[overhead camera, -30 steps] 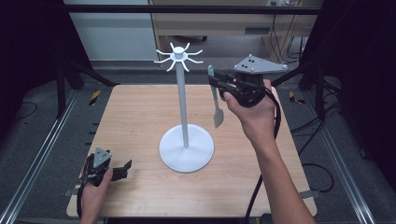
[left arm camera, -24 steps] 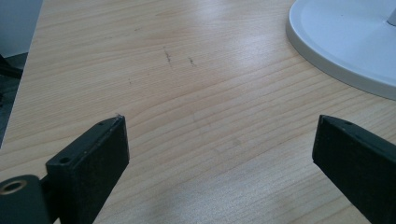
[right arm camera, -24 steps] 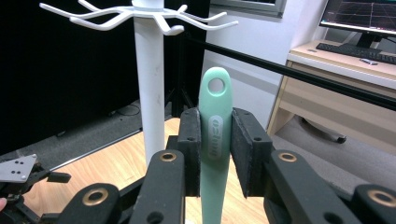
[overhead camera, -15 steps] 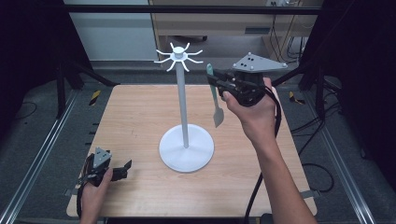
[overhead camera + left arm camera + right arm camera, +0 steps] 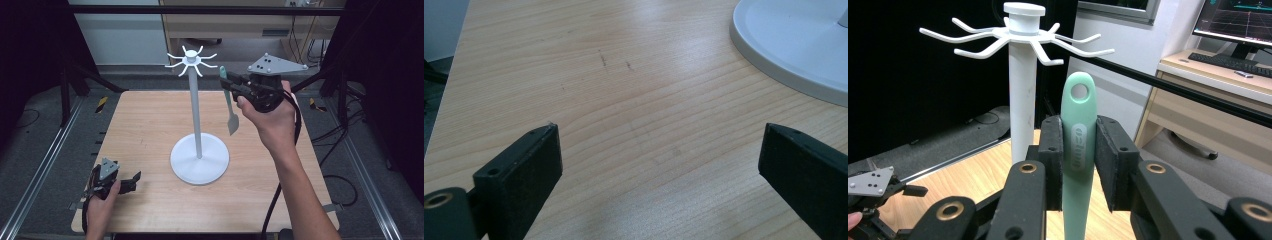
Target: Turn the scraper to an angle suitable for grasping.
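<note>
A white rack (image 5: pixel 195 120) with a round base and several hooks at its top (image 5: pixel 1018 37) stands mid-table. My right gripper (image 5: pixel 231 85) is raised to the right of the hooks and is shut on a mint-green spatula (image 5: pixel 230 102) by its handle (image 5: pixel 1078 145). The handle's hanging hole points up, just below and right of the hooks; the blade hangs down. My left gripper (image 5: pixel 131 181) rests at the table's front left corner, jaws wide open over bare wood (image 5: pixel 659 150), with the rack's base (image 5: pixel 794 45) ahead of it.
The wooden table (image 5: pixel 150 120) has dark frame rails along both sides. A desk with a monitor and keyboard (image 5: pixel 1233 35) stands beyond the table. Cables trail from the right gripper down the right side.
The right gripper with the spatula has shifted slightly toward the rack's hooks. The left gripper has stayed put.
</note>
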The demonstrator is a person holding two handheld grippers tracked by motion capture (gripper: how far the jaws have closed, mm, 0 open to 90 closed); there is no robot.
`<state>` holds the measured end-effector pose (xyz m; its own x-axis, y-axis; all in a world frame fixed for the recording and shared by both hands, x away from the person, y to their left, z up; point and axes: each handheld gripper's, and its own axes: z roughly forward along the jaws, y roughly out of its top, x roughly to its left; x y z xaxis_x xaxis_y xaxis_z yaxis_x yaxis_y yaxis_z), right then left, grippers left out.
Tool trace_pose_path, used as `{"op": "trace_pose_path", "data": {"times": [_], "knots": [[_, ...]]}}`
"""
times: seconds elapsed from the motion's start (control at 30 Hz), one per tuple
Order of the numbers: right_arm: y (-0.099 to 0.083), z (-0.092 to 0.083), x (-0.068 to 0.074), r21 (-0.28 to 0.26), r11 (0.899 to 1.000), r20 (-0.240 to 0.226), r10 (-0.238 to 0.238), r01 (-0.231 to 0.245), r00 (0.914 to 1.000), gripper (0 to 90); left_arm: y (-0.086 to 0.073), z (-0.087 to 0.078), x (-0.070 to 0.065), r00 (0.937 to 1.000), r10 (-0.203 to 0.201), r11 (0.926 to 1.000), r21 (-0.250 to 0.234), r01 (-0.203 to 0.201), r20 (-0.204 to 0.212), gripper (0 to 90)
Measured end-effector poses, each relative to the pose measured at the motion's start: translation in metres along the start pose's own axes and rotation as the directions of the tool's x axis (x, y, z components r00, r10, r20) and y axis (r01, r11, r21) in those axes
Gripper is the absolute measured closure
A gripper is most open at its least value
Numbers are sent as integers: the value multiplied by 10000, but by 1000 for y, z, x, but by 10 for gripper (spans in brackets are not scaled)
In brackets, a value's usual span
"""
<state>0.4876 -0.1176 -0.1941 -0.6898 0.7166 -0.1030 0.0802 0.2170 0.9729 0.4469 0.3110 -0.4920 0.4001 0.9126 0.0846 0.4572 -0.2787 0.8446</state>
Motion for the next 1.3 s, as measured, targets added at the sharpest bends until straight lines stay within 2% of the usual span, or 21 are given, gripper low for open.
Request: {"op": "trace_pose_path", "data": {"times": [0.87, 1.3], "knots": [[9, -3, 6, -45, 9997, -149, -223, 222, 9996, 745, 0, 0, -1, 10000, -15, 10000, -10, 15, 7, 33], [11, 1, 5, 42, 9999, -223, -140, 141, 9997, 745, 0, -1, 0, 10000, -4, 10000, -15, 4, 6, 34]]}}
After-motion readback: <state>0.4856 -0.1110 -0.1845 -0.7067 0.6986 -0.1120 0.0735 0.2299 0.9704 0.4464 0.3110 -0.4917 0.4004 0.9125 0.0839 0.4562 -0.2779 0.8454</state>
